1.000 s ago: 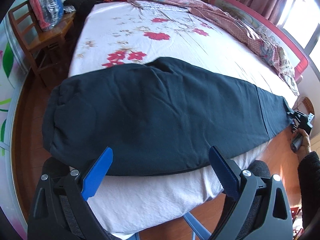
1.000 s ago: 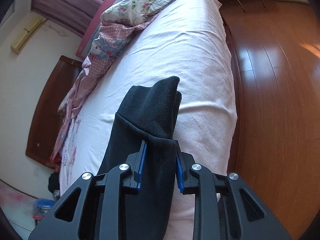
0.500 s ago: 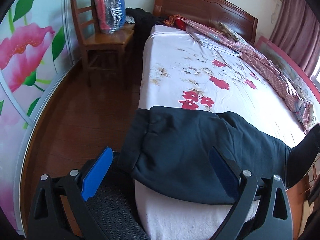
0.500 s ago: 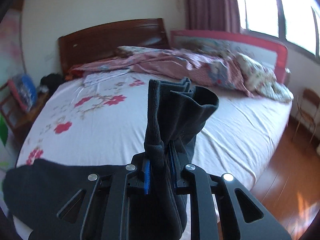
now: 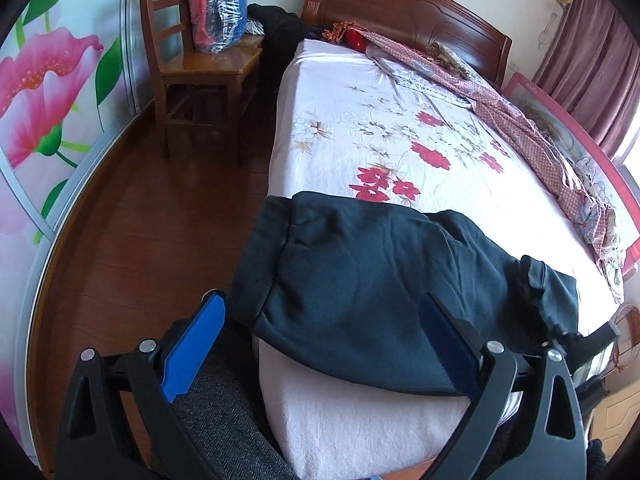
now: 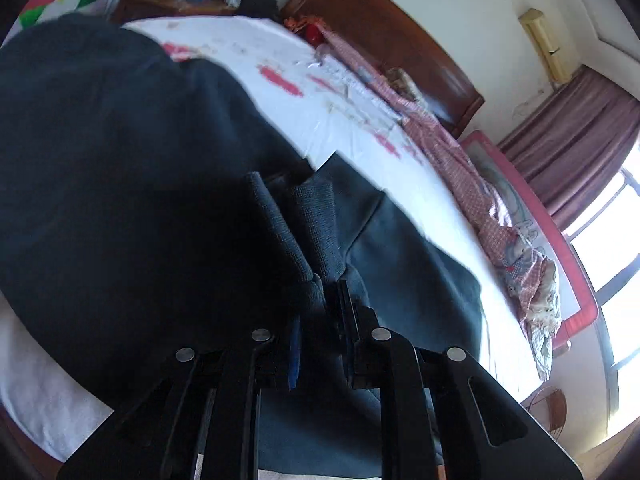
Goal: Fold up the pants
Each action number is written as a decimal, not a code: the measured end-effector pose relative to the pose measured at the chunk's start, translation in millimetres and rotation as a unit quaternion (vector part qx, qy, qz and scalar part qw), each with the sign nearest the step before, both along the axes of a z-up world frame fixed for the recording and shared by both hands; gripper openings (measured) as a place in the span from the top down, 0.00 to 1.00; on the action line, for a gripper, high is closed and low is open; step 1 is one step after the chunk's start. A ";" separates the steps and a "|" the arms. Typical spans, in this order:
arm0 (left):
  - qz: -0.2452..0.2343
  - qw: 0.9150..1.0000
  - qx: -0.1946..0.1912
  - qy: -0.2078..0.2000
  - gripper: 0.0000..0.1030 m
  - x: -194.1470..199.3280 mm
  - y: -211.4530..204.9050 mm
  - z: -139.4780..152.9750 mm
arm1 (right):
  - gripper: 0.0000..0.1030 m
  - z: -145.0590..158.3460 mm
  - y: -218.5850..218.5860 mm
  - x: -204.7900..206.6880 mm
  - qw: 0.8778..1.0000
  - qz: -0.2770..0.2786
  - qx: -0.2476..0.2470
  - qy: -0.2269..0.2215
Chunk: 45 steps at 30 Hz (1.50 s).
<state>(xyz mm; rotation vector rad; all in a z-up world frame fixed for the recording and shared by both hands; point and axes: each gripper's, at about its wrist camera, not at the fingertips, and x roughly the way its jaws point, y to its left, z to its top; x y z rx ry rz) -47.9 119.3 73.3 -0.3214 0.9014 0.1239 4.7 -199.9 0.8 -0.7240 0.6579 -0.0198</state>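
Observation:
Dark navy pants point(image 5: 372, 284) lie across the near end of the bed, waistband end at the left near the bed's edge. My left gripper point(image 5: 320, 344) is open and empty, just in front of the pants' near edge. My right gripper point(image 6: 320, 320) is shut on the ribbed leg cuffs point(image 6: 312, 232) and holds them over the pants' body point(image 6: 120, 184). The right gripper also shows in the left wrist view point(image 5: 532, 284), lying on the pants at their right end.
The bed point(image 5: 400, 140) has a white floral sheet; a pink quilt point(image 5: 532, 144) runs along its far side. A wooden chair point(image 5: 200, 68) with a plastic-wrapped bundle stands left of the bed on the wood floor point(image 5: 132, 240). Headboard point(image 5: 400, 12) at the back.
My right gripper has carried the leg cuffs from the far right end over toward the waistband, doubling the pants. My left gripper has stayed open and swung left toward the waistband end.

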 end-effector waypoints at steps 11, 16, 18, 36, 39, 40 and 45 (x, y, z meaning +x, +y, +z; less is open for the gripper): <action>-0.019 1.000 -0.011 -0.006 0.05 -0.2 -3.8 -1.2 | 0.85 -36.5 30.4 -34.1 0.995 0.076 -0.044 0.051; -0.007 1.000 -0.015 -0.005 0.05 6.6 2.5 -6.6 | 0.83 -38.5 42.2 -24.0 0.990 0.076 -0.080 0.082; -0.003 1.000 -0.031 0.003 0.05 10.7 8.7 -13.0 | 0.68 -27.1 38.4 -26.1 0.991 0.077 -0.054 0.093; 0.115 0.933 -0.341 0.034 0.03 16.8 119.9 -141.7 | 0.34 50.9 13.5 -10.5 0.917 -0.076 0.360 0.156; 0.114 0.930 -0.348 0.035 0.03 22.3 107.5 -157.4 | 0.34 57.1 26.7 -9.9 0.924 -0.060 0.342 0.158; 0.113 0.932 -0.342 0.037 0.03 24.5 101.9 -159.6 | 0.34 61.0 32.0 -7.5 0.927 -0.052 0.336 0.158; 0.089 0.934 -0.345 0.017 0.16 32.2 89.3 -163.7 | 0.34 75.8 59.3 0.9 0.935 -0.016 0.320 0.152</action>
